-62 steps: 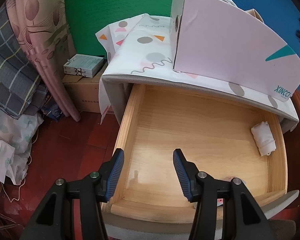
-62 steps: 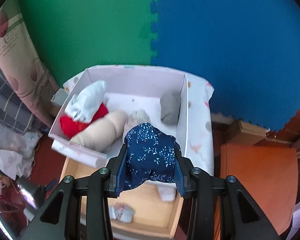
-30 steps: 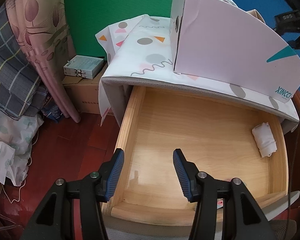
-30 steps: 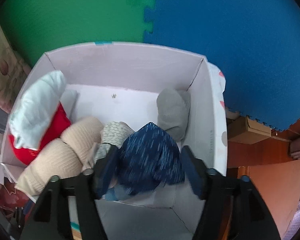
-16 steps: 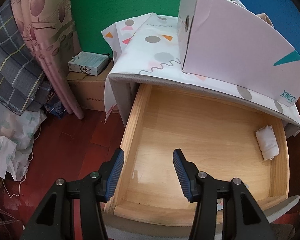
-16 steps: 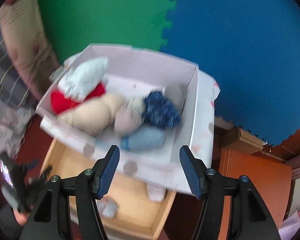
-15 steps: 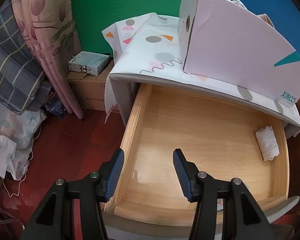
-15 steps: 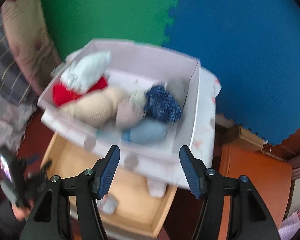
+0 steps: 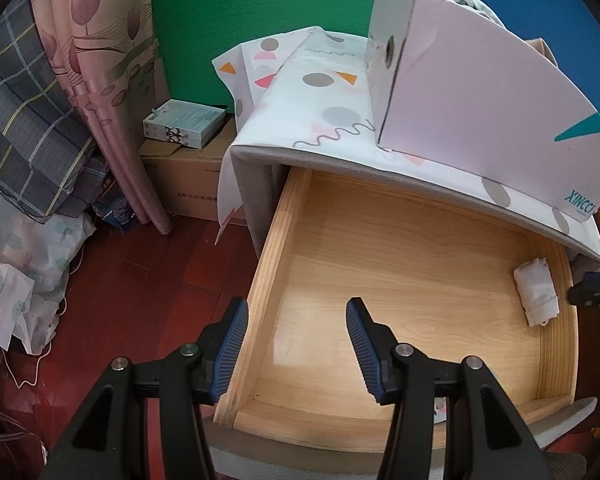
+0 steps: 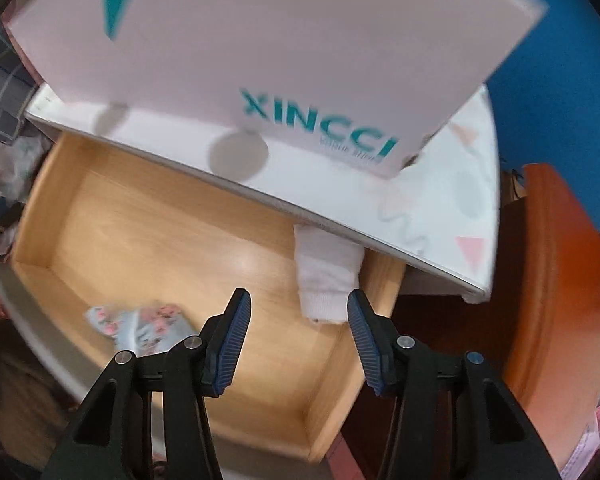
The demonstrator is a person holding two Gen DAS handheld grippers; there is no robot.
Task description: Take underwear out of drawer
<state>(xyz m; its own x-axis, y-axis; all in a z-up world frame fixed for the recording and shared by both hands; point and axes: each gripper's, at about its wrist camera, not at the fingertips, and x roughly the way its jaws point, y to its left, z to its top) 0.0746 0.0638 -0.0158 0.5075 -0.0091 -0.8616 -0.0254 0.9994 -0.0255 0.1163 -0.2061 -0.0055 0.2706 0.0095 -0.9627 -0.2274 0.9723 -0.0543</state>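
The wooden drawer (image 9: 400,264) stands pulled open under the cabinet top. A rolled white underwear (image 9: 537,296) lies at its right side; in the right wrist view it (image 10: 326,276) sits just beyond my right gripper (image 10: 298,308), which is open and empty above the drawer. A floral light-blue underwear (image 10: 140,322) lies near the drawer's front, left of that gripper. My left gripper (image 9: 296,316) is open and empty over the drawer's front left corner. The pink XINCCI box (image 9: 488,92) stands on the cabinet top.
A patterned white cloth (image 9: 312,92) covers the cabinet top. A cardboard box (image 9: 192,184) with a small carton on it, a pink curtain (image 9: 100,80) and piled bedding stand to the left on the red floor. An orange cabinet (image 10: 556,280) is on the right.
My right gripper let the dark blue underwear go into the pink box, then came down low over the drawer's right side. My left gripper has shifted slightly.
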